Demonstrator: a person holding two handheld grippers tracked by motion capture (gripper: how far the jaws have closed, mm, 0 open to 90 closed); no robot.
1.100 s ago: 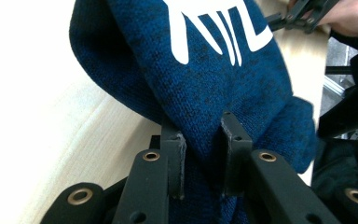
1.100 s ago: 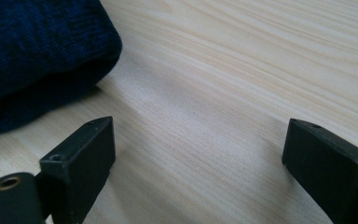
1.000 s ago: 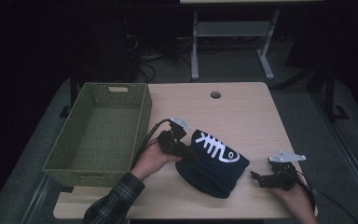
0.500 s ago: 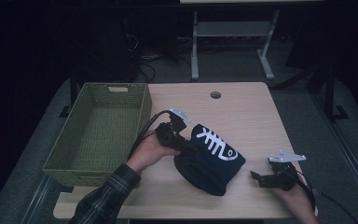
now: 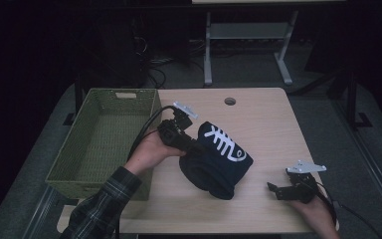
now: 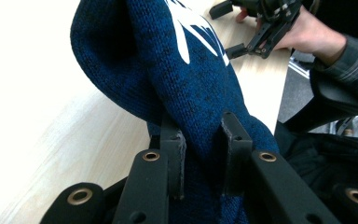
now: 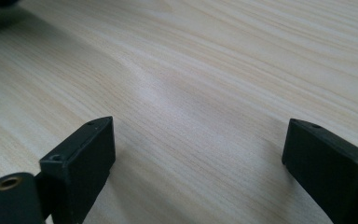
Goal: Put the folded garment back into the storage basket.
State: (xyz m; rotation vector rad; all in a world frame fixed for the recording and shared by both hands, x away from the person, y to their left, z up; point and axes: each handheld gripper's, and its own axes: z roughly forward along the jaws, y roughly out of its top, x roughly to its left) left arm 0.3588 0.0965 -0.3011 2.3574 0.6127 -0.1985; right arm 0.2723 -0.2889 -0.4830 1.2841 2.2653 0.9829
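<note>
We had the left gripper (image 6: 200,158) clamped on the navy knit sweater (image 5: 218,160), mid-surface beside the green basket (image 5: 104,142); right gripper (image 7: 198,154) sat wide, idle. Best lift high, clearing the basket's rim.

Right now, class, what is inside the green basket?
The basket holds nothing visible: its woven floor shows bare. The strip behind its near wall is hidden. The sweater lies beside it, clamped in the left gripper.

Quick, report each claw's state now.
Left claw: shut on the blue sweater.
Right claw: open, holding nothing, above the table.
</note>
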